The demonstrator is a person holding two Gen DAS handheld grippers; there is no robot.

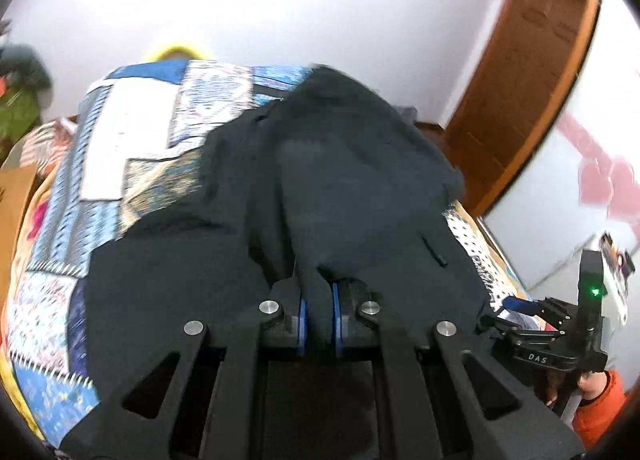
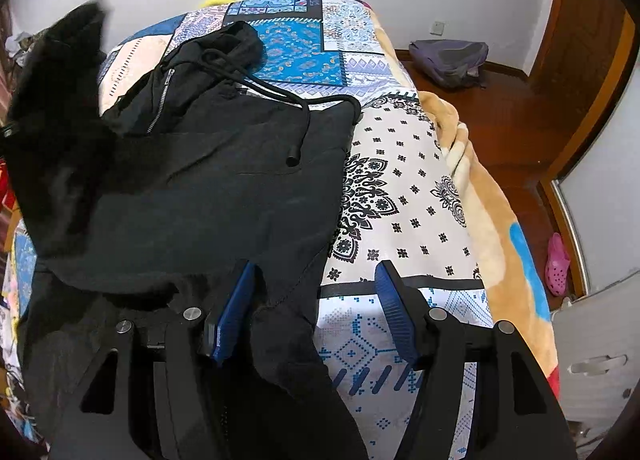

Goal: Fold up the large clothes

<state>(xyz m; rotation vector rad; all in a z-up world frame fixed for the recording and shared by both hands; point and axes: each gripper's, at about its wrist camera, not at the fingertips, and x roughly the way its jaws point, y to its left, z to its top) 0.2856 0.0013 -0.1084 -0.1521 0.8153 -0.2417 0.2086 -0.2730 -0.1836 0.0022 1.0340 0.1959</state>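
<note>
Item: black cotton-knit hooded sweatshirt [image 2: 208,164] with drawcord and metal zip, spread across the patchwork-print bedspread [image 2: 404,196]; it fills the centre and left of the right wrist view, hood toward the upper left.

Handling, as judged: soft, limp, fairly heavy for a garment, not slippery and not fragile. It will sag and drag wherever unsupported, so you should take it at hems, cuffs or seams, where the knit is doubled.

Your left hand-held gripper [image 1: 319,310]: blue ribbed pads pinched hard on a raised fold of the black fabric, low centre of its view.

Your right hand-held gripper [image 2: 316,308]: jaws about half apart, the garment's edge lying between them, the left pad against the cloth, the right pad over bare bedspread; nothing gripped.

Drawcord [image 2: 296,128]: round braided cord, loose, prone to snagging.
</note>
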